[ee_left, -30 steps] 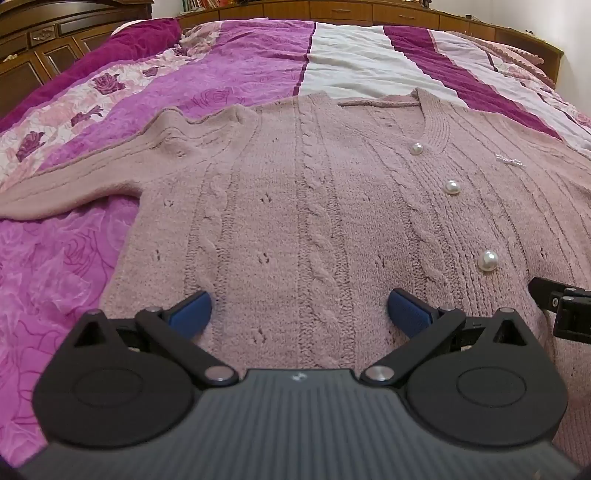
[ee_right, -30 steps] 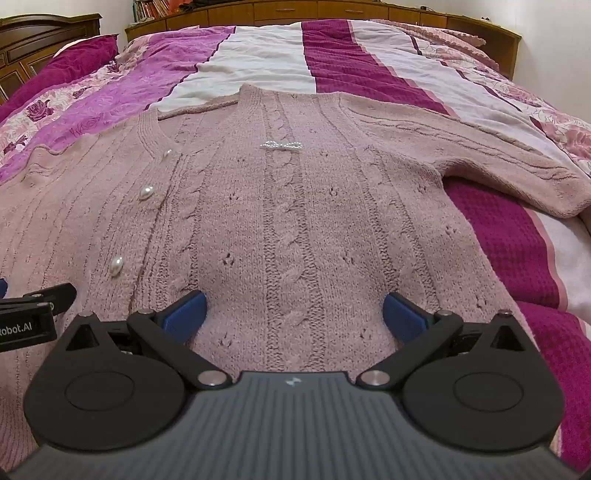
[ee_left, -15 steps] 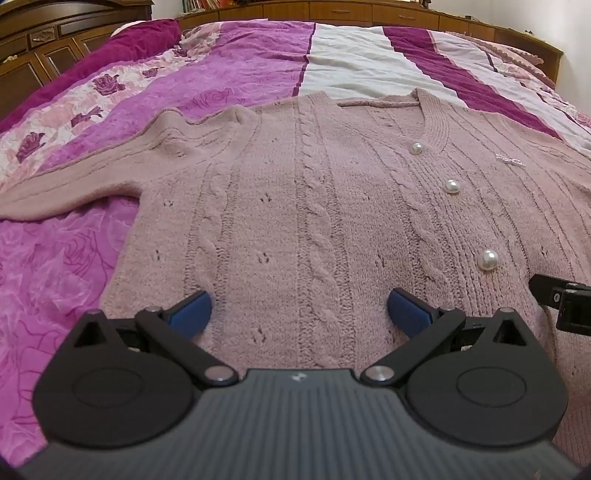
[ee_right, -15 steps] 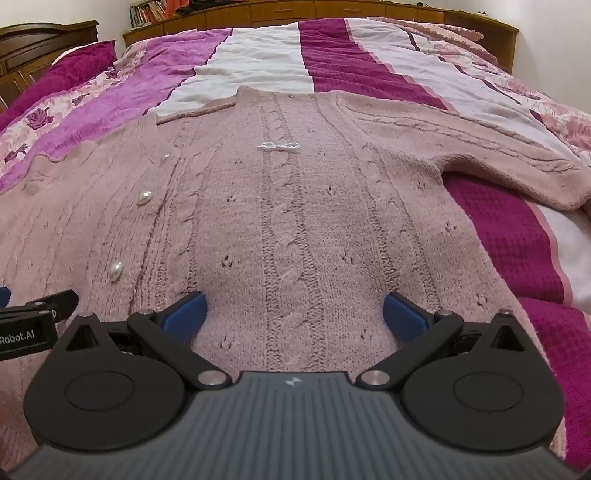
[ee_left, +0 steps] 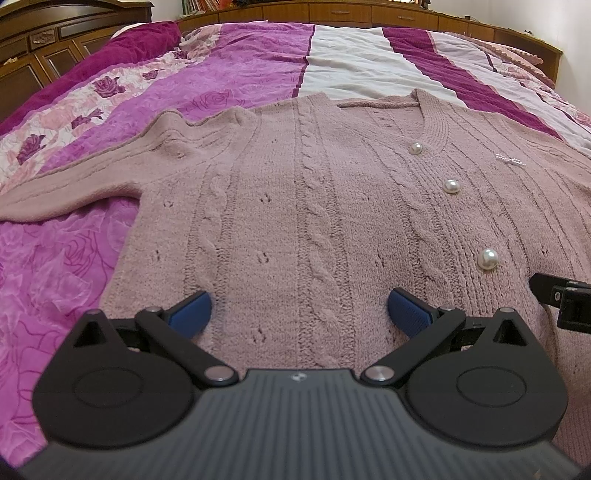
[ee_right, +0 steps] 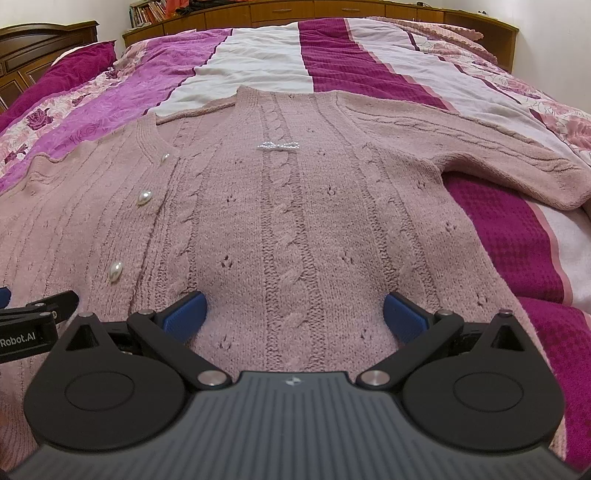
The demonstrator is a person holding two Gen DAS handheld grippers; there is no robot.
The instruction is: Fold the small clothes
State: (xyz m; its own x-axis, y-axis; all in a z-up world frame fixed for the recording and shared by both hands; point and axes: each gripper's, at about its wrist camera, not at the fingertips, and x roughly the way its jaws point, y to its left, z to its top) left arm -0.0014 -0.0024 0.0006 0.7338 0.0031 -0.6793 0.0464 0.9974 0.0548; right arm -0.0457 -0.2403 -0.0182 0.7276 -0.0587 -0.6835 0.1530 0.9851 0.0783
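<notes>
A dusty pink cable-knit cardigan [ee_left: 314, 206] with pearl buttons [ee_left: 487, 259] lies flat and face up on the bed, sleeves spread out to both sides; it also shows in the right wrist view [ee_right: 295, 221]. My left gripper [ee_left: 299, 314] is open and empty, low over the cardigan's lower left part. My right gripper [ee_right: 293, 314] is open and empty, low over its lower right part. Each gripper shows at the edge of the other's view, the right one [ee_left: 565, 299] and the left one [ee_right: 33, 321]. The hem is hidden under the gripper bodies.
The bed is covered by a striped spread [ee_left: 229, 74] in magenta, white and rose print. A dark pink pillow [ee_right: 81, 66] lies at the far left. A wooden headboard with drawers [ee_right: 332, 11] runs along the back.
The right wrist view has tilted down and shifted a little, so the cardigan sits lower in it. The left gripper has barely moved. Both stay open.
</notes>
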